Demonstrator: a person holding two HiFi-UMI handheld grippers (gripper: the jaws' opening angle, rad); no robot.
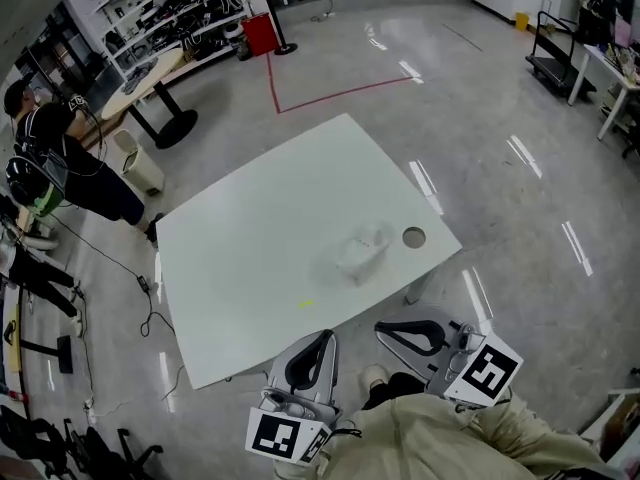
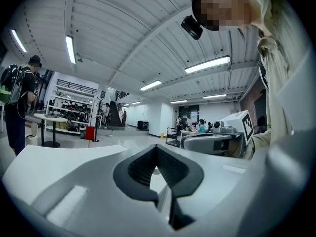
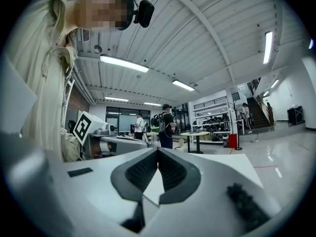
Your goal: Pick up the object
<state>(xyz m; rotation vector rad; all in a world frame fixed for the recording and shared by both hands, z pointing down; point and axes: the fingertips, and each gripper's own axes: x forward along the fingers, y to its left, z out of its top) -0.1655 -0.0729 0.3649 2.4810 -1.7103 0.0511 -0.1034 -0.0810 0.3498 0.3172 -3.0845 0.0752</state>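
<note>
A small whitish, crumpled-looking object (image 1: 362, 251) lies on the white table (image 1: 250, 258), right of its middle. My left gripper (image 1: 327, 335) hovers at the table's near edge, jaws shut and empty, a good way short of the object. My right gripper (image 1: 381, 328) is beside it, just off the near right edge, also shut with nothing held. In the left gripper view the left gripper (image 2: 157, 147) points level across the room, tips together. The right gripper (image 3: 158, 150) looks the same in the right gripper view. Neither gripper view shows the object.
A round hole (image 1: 414, 237) sits in the table near its right corner, and a small yellow mark (image 1: 307, 304) near the front. A person in black (image 1: 45, 153) stands far left beside a bin (image 1: 140, 164). Cables (image 1: 150, 308) trail on the floor to the left.
</note>
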